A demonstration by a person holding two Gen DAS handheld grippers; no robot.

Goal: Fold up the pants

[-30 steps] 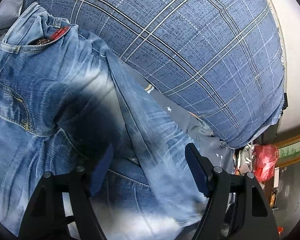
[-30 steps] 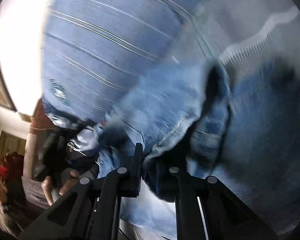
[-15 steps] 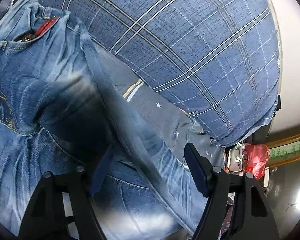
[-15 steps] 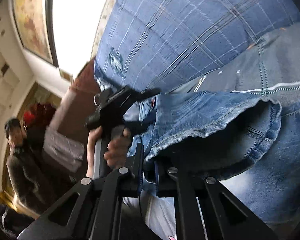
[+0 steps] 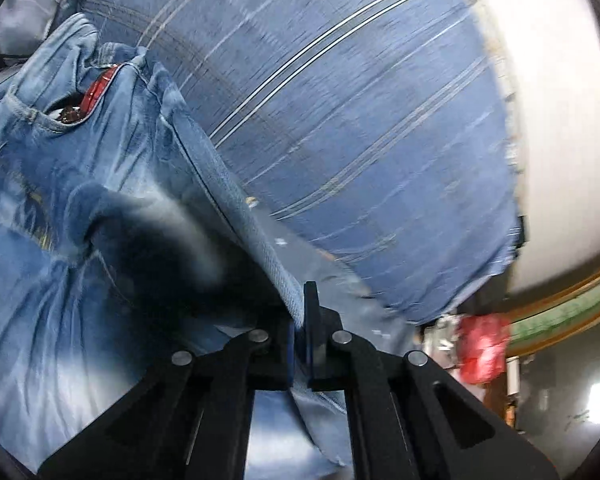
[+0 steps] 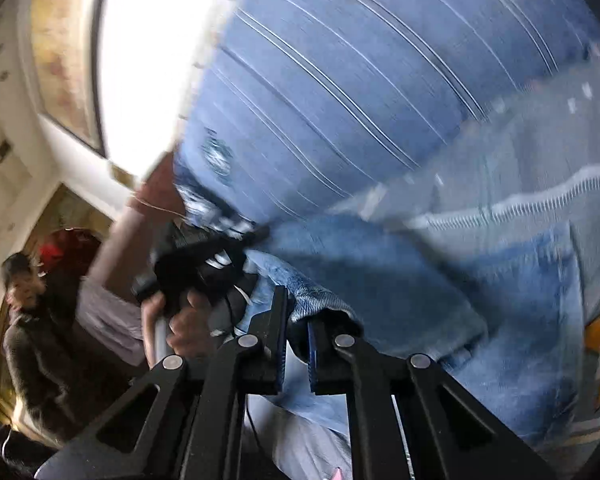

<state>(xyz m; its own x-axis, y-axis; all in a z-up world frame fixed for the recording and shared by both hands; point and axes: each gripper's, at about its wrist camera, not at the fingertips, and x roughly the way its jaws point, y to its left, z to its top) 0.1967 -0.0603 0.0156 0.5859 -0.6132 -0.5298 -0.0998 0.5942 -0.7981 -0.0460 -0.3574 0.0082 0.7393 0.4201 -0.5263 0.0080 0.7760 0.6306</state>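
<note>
Light blue jeans (image 5: 112, 168) lie on a blue checked cloth, with a pocket and a red label at the upper left of the left wrist view. My left gripper (image 5: 299, 312) is shut on a raised edge of the jeans that runs up and left from the jaws. In the right wrist view my right gripper (image 6: 298, 320) is shut on a hemmed edge of the jeans (image 6: 400, 280) and holds it lifted. The left gripper (image 6: 204, 256) and the hand holding it also show there, at the left of the denim.
A blue checked cloth (image 5: 360, 120) covers the surface under the jeans. A grey star-print cloth (image 6: 520, 152) lies beside them. A red bag (image 5: 482, 348) hangs past the surface's edge. A person (image 6: 24, 320) stands at far left. A bright window (image 6: 152, 52) is above.
My left gripper has closed on the jeans' edge; it was open half a second ago. My right gripper stays shut on the hem and both views have swung, with blur.
</note>
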